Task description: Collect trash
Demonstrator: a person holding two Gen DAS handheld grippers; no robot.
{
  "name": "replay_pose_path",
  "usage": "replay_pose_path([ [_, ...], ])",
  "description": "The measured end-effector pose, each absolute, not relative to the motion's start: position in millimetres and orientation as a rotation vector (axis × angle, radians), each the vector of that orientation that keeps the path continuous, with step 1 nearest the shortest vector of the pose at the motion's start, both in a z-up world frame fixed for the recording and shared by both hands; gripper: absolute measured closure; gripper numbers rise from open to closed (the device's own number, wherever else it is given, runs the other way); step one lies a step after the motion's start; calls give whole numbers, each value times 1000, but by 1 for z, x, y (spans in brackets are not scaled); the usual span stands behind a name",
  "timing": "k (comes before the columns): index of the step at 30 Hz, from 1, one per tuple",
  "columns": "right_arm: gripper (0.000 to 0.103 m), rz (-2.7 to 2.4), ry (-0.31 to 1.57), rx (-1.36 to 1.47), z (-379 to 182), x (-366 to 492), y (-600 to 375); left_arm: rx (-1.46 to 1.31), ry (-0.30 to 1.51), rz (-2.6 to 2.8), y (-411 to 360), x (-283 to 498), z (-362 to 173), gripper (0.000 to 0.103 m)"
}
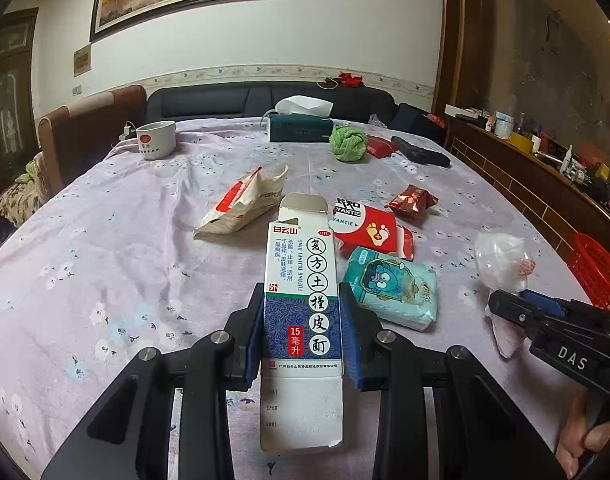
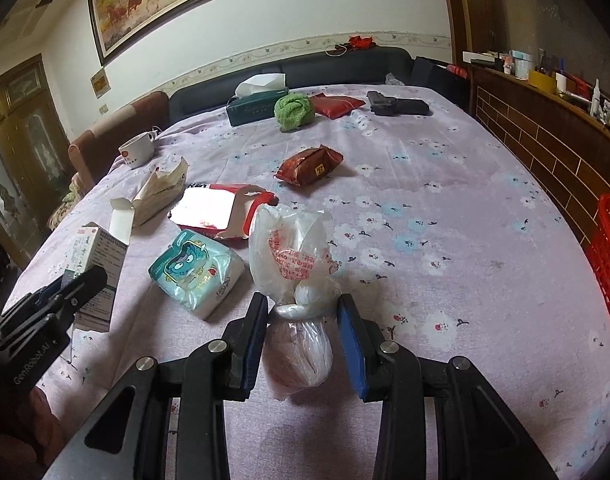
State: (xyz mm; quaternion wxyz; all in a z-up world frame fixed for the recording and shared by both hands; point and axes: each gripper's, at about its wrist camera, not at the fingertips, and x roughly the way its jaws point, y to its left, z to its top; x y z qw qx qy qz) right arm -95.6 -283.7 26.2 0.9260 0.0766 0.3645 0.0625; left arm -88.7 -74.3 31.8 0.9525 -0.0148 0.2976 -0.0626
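My left gripper (image 1: 301, 316) is shut on a white and blue medicine box (image 1: 301, 292) with its top flap open, held over the table; the box also shows in the right wrist view (image 2: 99, 256). My right gripper (image 2: 303, 308) has its jaws on both sides of the knot of a tied white plastic bag (image 2: 293, 256); the left pad touches it, a small gap shows on the right. That bag also shows in the left wrist view (image 1: 501, 258). A teal tissue pack (image 1: 393, 288), a red and white packet (image 1: 369, 228), a torn white pouch (image 1: 241, 204) and a red snack wrapper (image 2: 309, 166) lie on the cloth.
A red plastic basket (image 2: 609, 272) stands at the table's right edge. A white mug (image 1: 156, 139), a tissue box (image 1: 301, 126), a green cloth ball (image 1: 348, 143), a red pouch (image 2: 337, 105) and a black object (image 2: 397, 105) sit at the far end. A shelf (image 2: 545, 120) runs along the right.
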Motion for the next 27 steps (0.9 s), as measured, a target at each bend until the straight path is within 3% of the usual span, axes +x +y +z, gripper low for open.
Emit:
replay_pose_path([
  [27,65,128,701,165,29,-102,-284,-32,571,-68,-76,-95,34,71],
])
